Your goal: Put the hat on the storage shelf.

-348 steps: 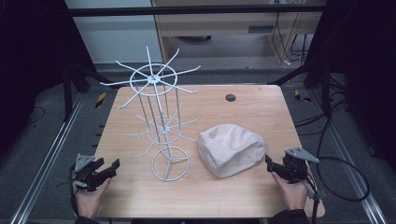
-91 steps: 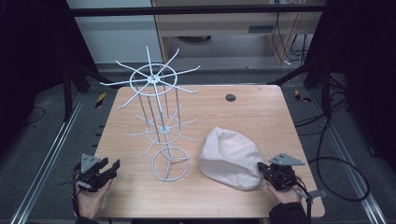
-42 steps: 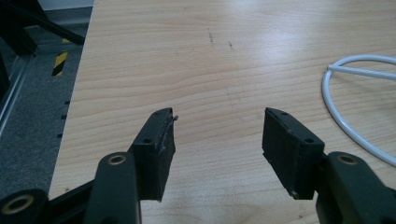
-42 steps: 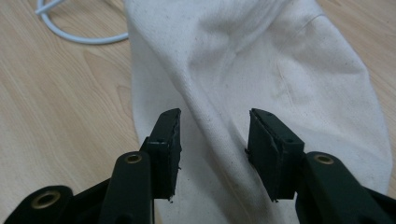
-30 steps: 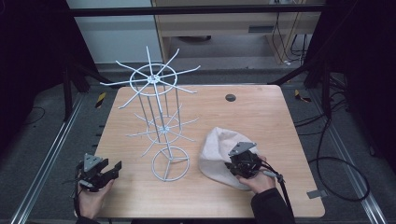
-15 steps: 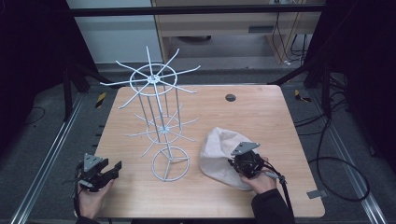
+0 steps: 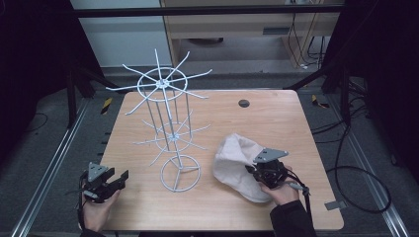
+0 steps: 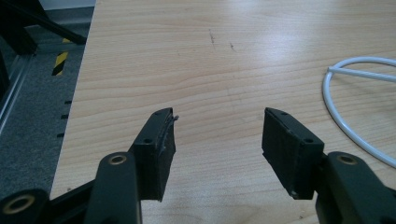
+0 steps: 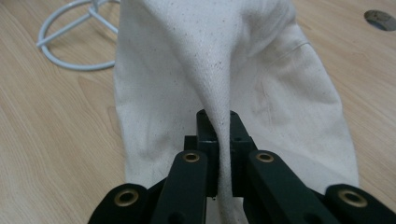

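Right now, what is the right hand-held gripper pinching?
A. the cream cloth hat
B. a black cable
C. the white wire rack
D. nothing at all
A: the right hand-held gripper has its jaws shut on a raised fold of the cream cloth hat.

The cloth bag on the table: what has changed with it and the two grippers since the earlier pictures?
The right gripper moved in from the table's right edge onto the cloth bag and shut its jaws on a fold of it; the bag is now bunched and partly lifted. The left gripper, jaws open, and the wire rack stayed where they were.
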The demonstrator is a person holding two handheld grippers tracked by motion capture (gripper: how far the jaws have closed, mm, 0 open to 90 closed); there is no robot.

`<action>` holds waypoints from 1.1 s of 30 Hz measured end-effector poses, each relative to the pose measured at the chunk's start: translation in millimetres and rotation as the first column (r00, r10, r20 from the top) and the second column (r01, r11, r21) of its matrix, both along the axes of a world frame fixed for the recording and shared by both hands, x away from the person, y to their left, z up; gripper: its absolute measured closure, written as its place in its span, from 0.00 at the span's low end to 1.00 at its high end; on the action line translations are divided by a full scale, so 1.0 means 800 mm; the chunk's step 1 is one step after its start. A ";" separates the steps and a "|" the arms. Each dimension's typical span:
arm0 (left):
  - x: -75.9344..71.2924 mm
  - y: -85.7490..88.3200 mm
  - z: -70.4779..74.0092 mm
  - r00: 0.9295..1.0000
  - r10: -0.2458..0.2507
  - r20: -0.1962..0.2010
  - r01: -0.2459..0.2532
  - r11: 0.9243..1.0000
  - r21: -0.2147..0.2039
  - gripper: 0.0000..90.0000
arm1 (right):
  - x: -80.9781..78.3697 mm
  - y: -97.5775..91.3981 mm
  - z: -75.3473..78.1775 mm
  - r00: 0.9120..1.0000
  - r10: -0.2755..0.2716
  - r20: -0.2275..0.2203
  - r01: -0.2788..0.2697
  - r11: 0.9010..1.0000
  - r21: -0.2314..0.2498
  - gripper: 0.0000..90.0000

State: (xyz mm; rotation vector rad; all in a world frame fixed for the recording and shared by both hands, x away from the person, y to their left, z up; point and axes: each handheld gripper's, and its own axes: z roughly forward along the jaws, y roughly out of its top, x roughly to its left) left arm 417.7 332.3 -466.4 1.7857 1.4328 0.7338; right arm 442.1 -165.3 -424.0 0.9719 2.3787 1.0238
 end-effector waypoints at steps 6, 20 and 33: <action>0.000 0.000 0.000 1.000 0.001 0.002 -0.001 1.000 -0.002 0.49 | -0.004 -0.011 0.011 0.999 -0.018 0.030 0.016 0.999 0.051 0.98; 0.000 0.000 0.000 1.000 -0.001 0.001 0.001 1.000 0.002 0.49 | -0.015 -0.040 0.033 0.988 -0.100 0.121 0.076 0.979 0.188 0.99; 0.000 -0.001 0.000 1.000 0.002 0.000 -0.002 1.000 0.002 0.49 | -0.031 -0.059 0.061 0.958 -0.155 0.241 0.088 0.960 0.266 0.99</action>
